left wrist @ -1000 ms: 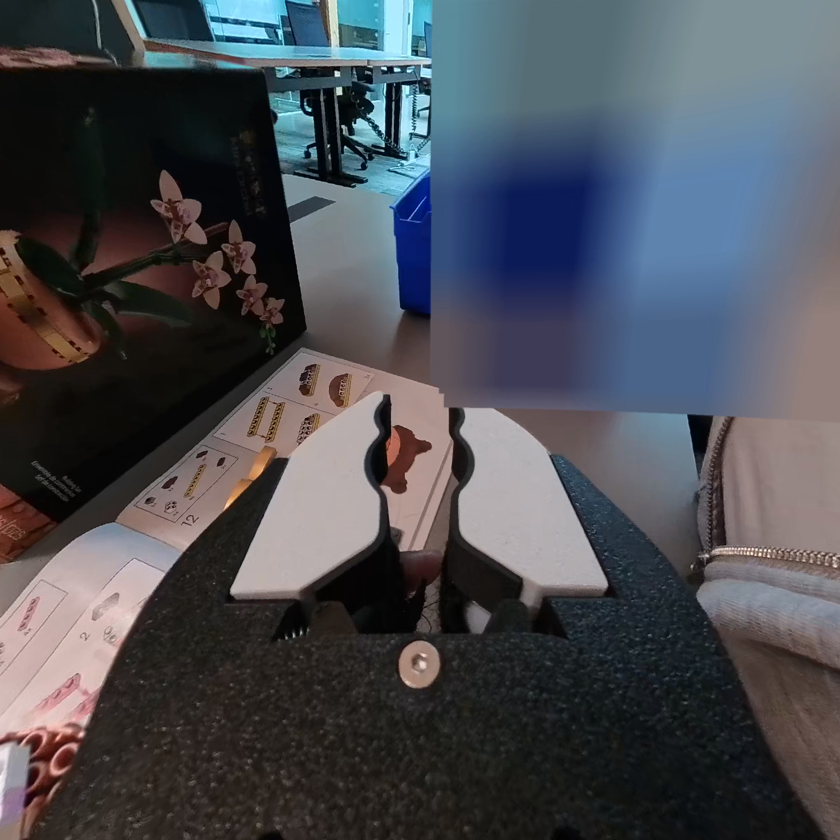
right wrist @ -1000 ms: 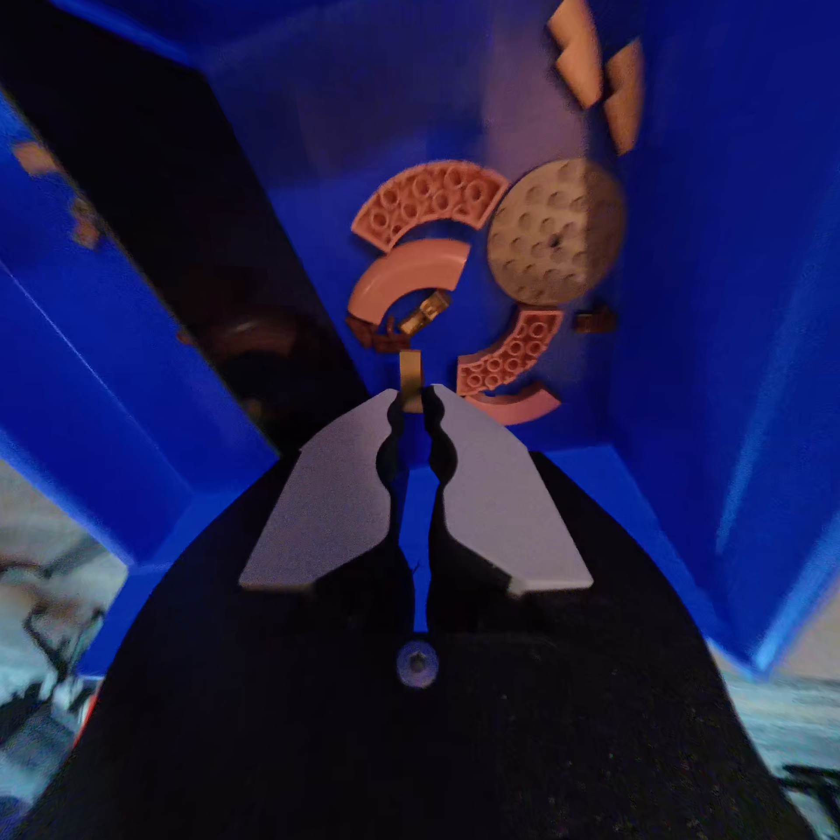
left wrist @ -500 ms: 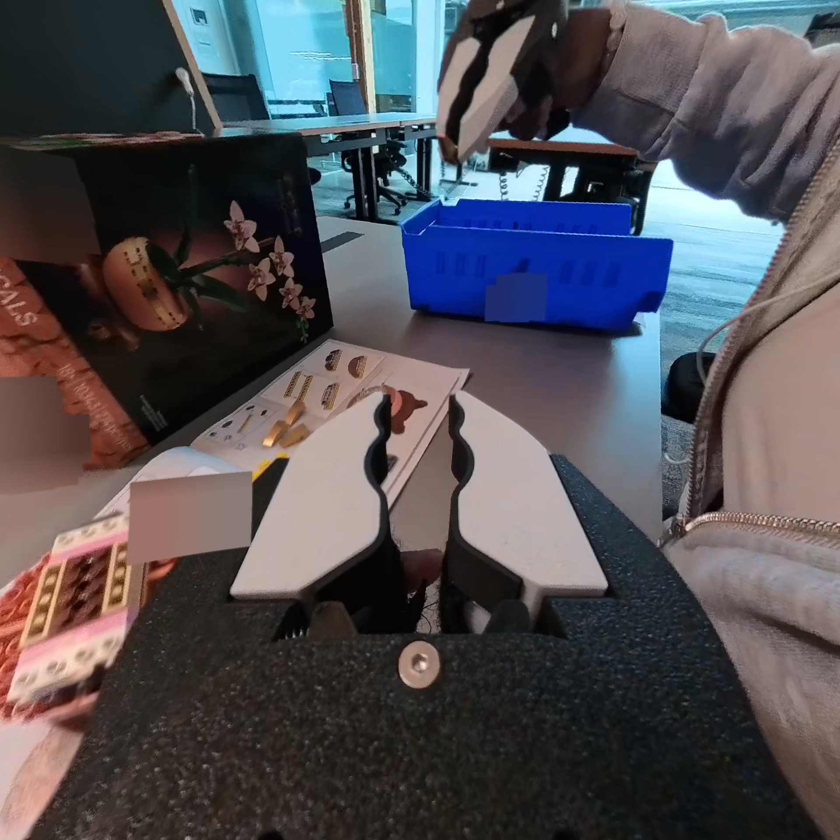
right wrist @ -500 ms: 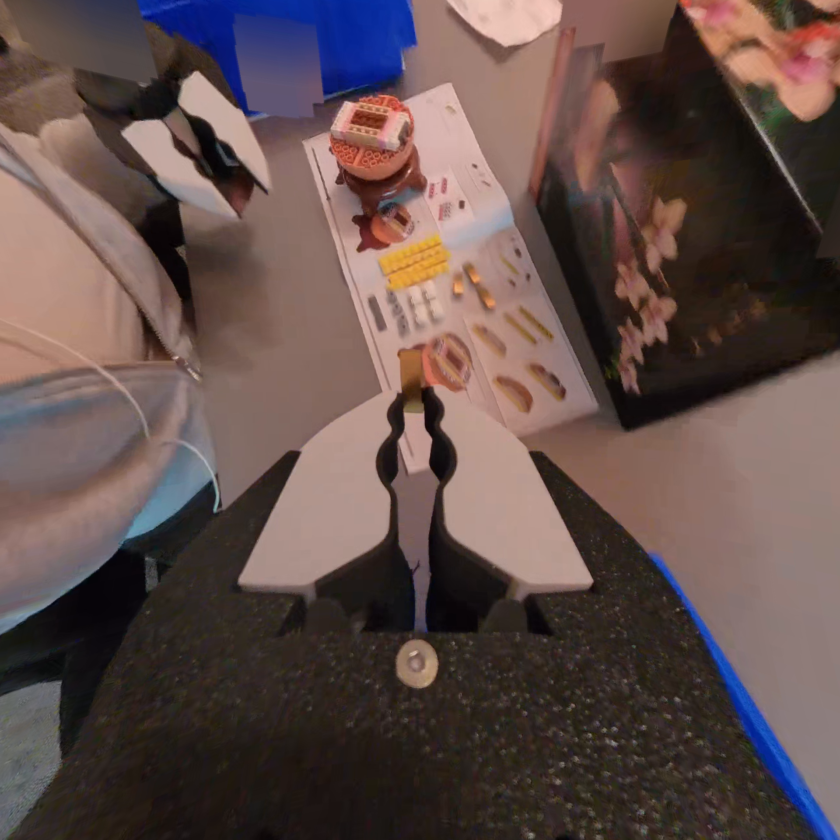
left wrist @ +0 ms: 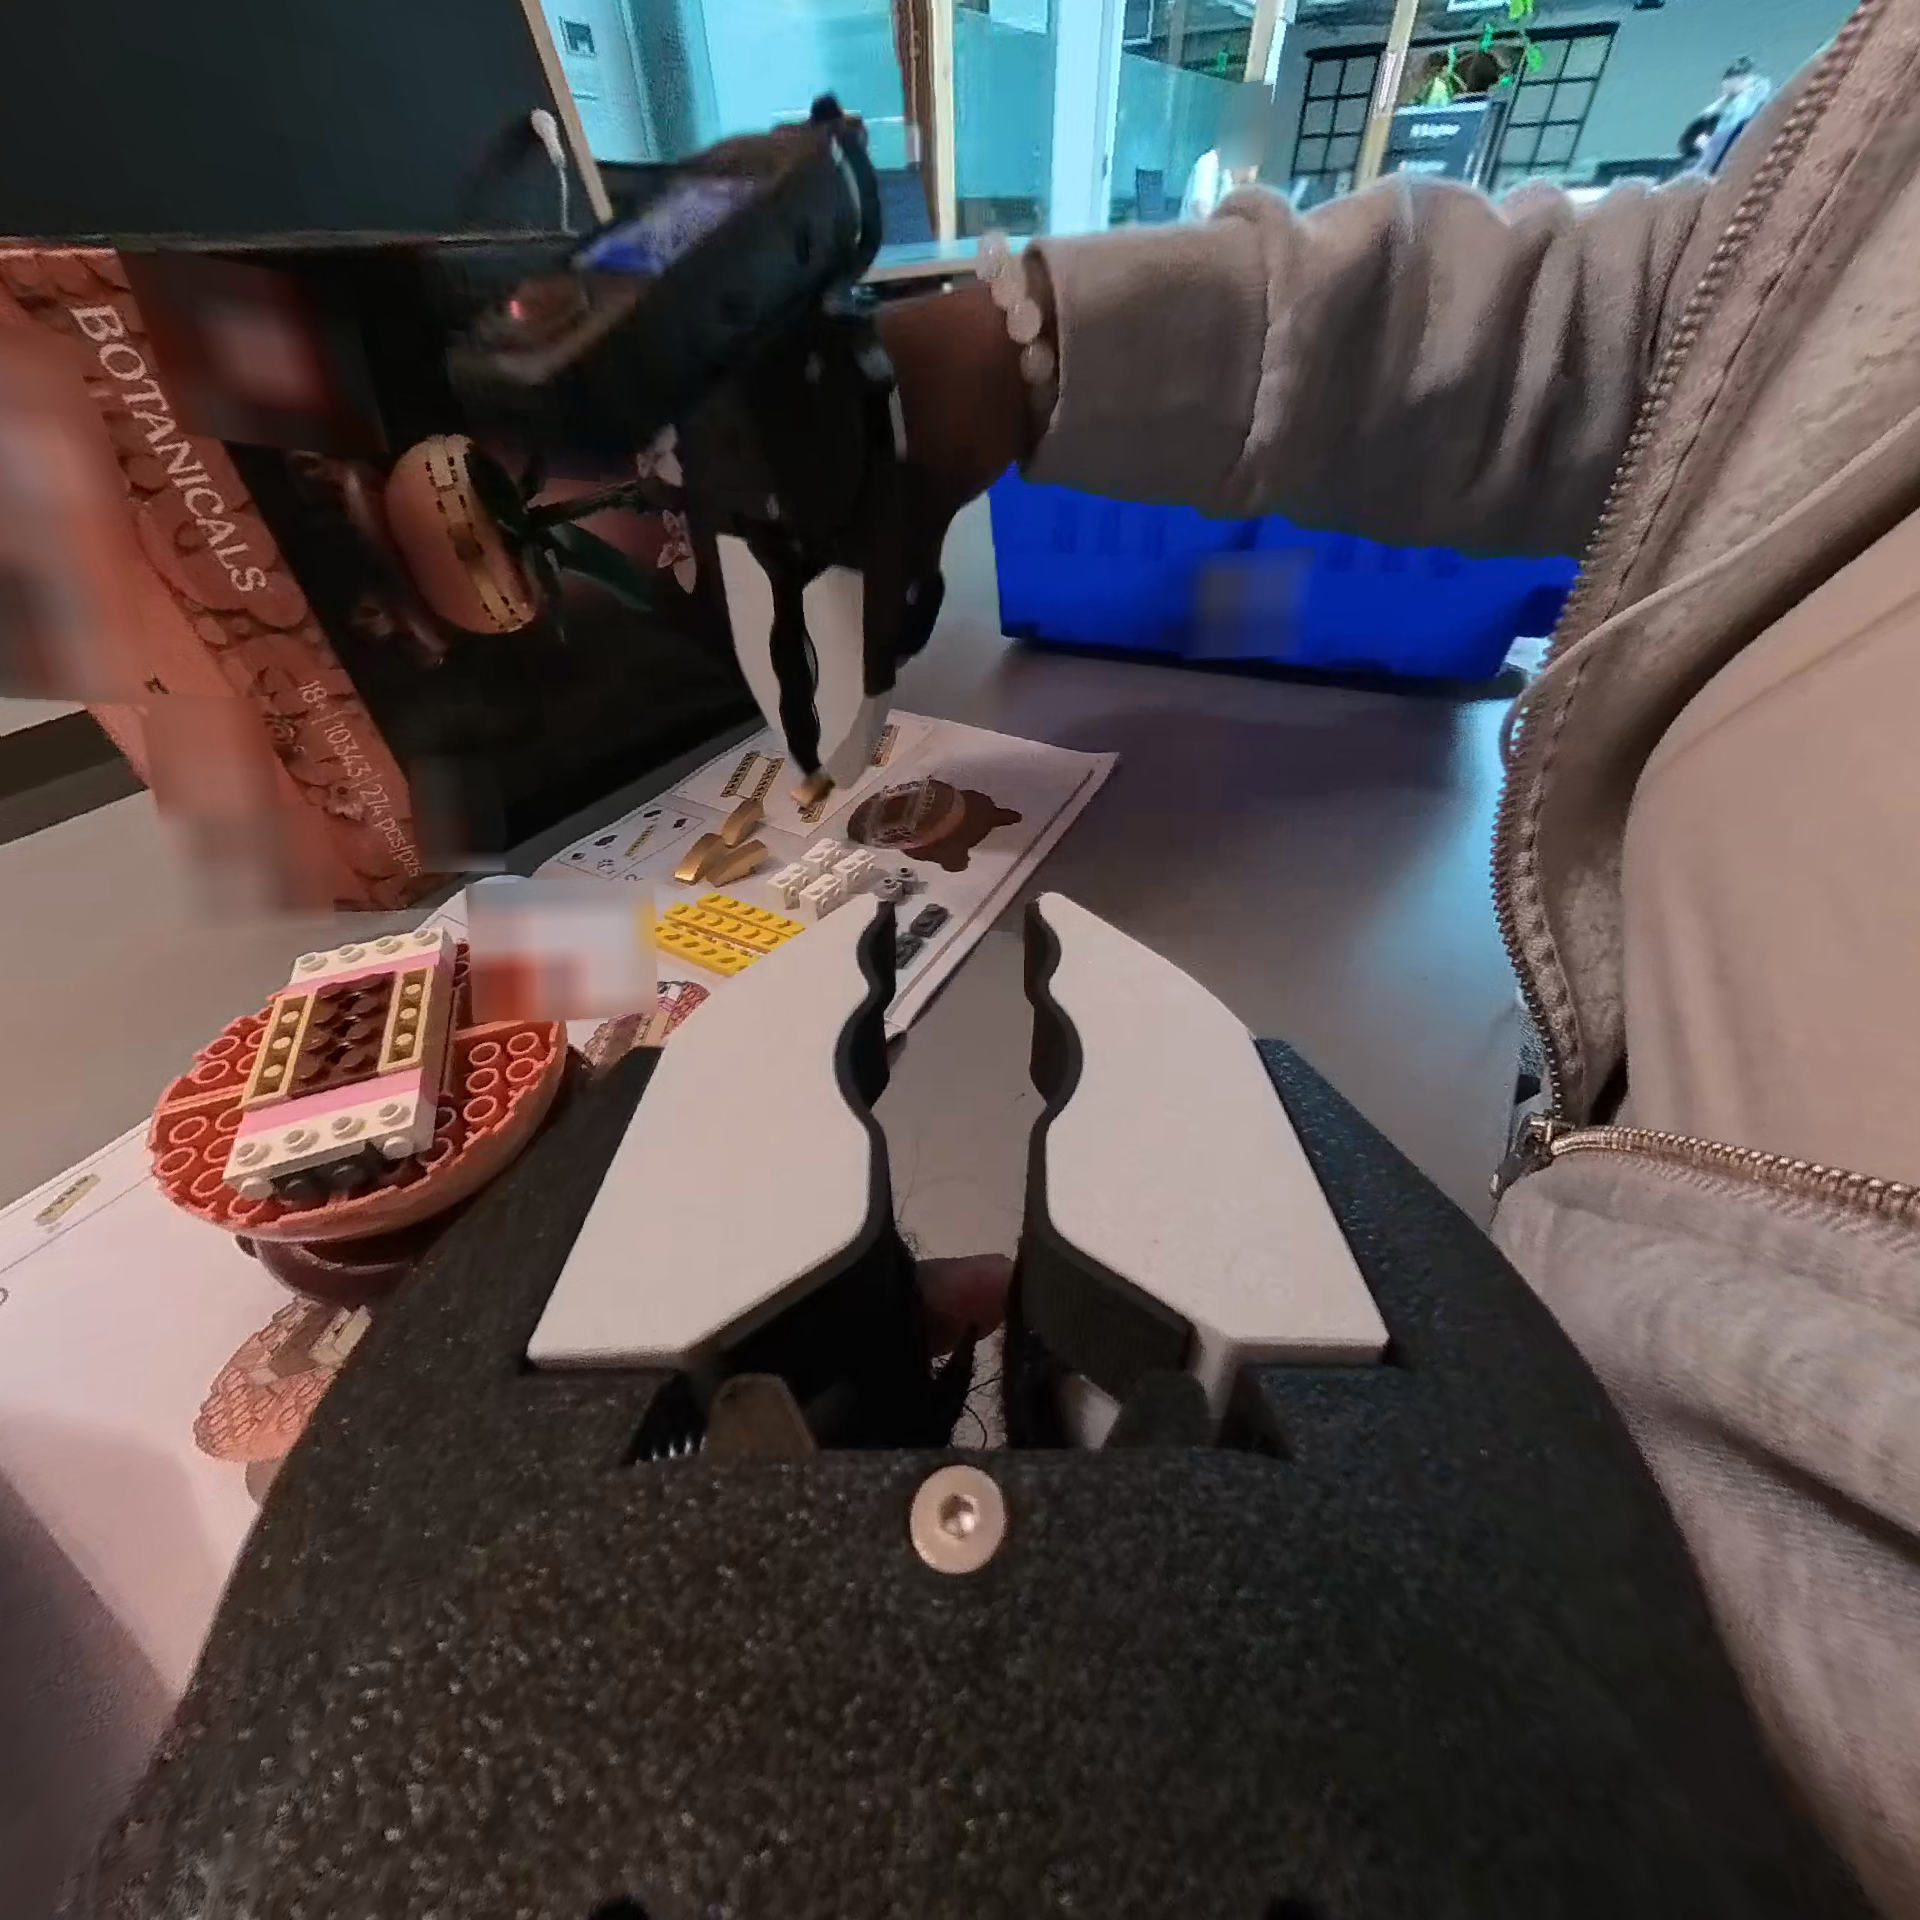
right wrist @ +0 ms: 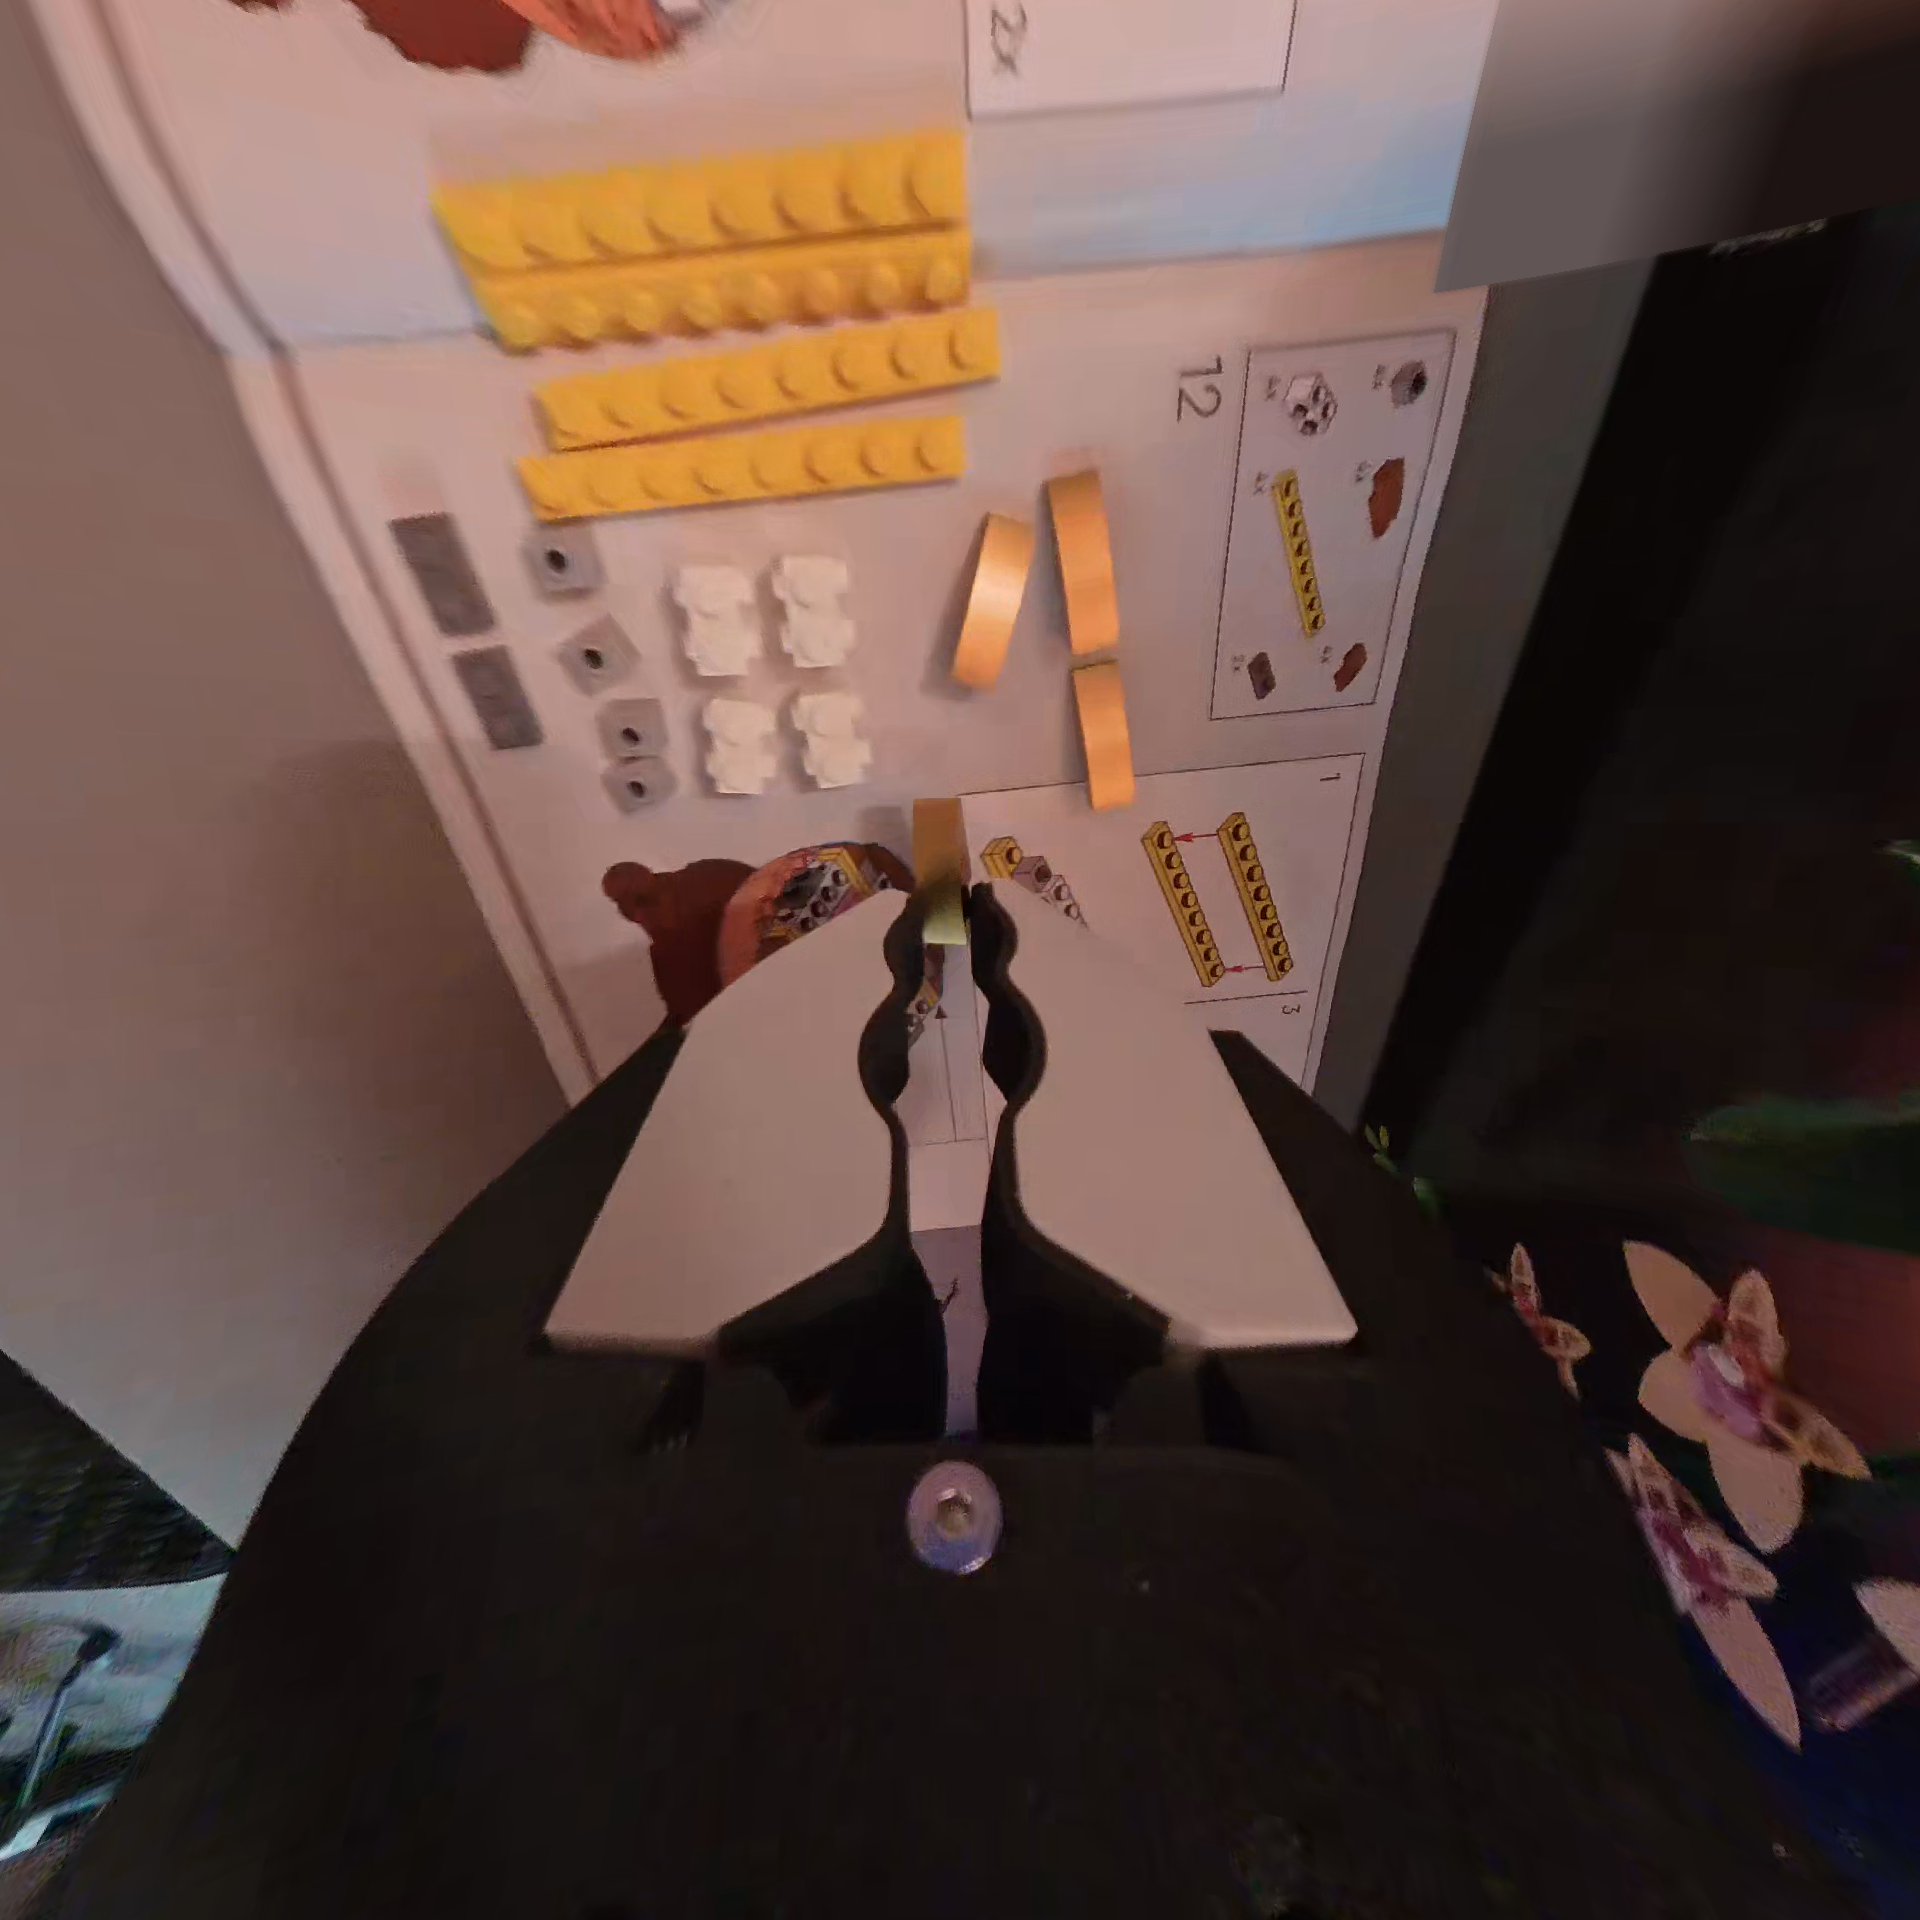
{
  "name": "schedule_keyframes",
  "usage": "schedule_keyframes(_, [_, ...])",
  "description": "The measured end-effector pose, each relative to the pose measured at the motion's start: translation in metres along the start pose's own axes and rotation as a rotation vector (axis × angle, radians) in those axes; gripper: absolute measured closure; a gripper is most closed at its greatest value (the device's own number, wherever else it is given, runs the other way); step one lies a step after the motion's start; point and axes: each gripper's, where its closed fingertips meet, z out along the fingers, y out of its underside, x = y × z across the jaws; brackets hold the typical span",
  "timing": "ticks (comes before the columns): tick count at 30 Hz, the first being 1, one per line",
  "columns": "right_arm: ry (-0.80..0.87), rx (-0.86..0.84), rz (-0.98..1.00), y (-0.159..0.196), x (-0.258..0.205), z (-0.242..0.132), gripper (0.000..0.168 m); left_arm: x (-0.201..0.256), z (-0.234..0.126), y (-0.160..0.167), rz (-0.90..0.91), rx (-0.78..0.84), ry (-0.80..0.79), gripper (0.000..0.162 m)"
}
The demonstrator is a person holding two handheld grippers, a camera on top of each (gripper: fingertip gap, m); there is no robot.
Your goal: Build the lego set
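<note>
My right gripper [right wrist: 943,906] is shut on a small gold curved piece [right wrist: 938,868] and holds it just above the open instruction booklet [right wrist: 1351,862]; it also shows in the left wrist view [left wrist: 826,764], tips down over the booklet [left wrist: 1039,790]. On the booklet lie three gold curved pieces [right wrist: 1081,561], several yellow plates [right wrist: 748,384], white bricks [right wrist: 769,670] and grey pieces [right wrist: 613,665]. My left gripper [left wrist: 956,935] is open and empty, low over the table. The partly built round brown pot [left wrist: 353,1091] stands to its left.
The dark set box [left wrist: 343,499] with orchid art stands upright at the left, close beside the booklet. A blue bin [left wrist: 1278,592] sits at the far side of the grey table [left wrist: 1299,883]. The person's grey sleeve [left wrist: 1351,343] and jacket fill the right. My hands' fingertips stand some 20 centimeters from each other.
My right gripper has lifted the gold piece out of the blue bin, swung over the table and come down close over the booklet beside the other gold pieces. My left gripper stays open and has drawn back, bringing the pot into its view.
</note>
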Motion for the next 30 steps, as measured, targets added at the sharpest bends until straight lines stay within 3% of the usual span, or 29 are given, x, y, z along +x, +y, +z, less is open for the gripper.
schedule_keyframes(13, [-0.075, -0.054, 0.07, -0.008, 0.005, 0.014, 0.16, -0.01, 0.004, 0.001, -0.019, 0.002, 0.007, 0.139])
schedule_keyframes(20, [-0.051, 0.006, 0.069, -0.018, 0.009, 0.008, 0.153, -0.012, 0.004, 0.003, -0.033, -0.001, 0.006, 0.139])
schedule_keyframes(30, [-0.062, 0.079, 0.138, -0.004, 0.006, 0.011, 0.153, -0.012, 0.01, 0.003, -0.035, -0.004, 0.023, 0.139])
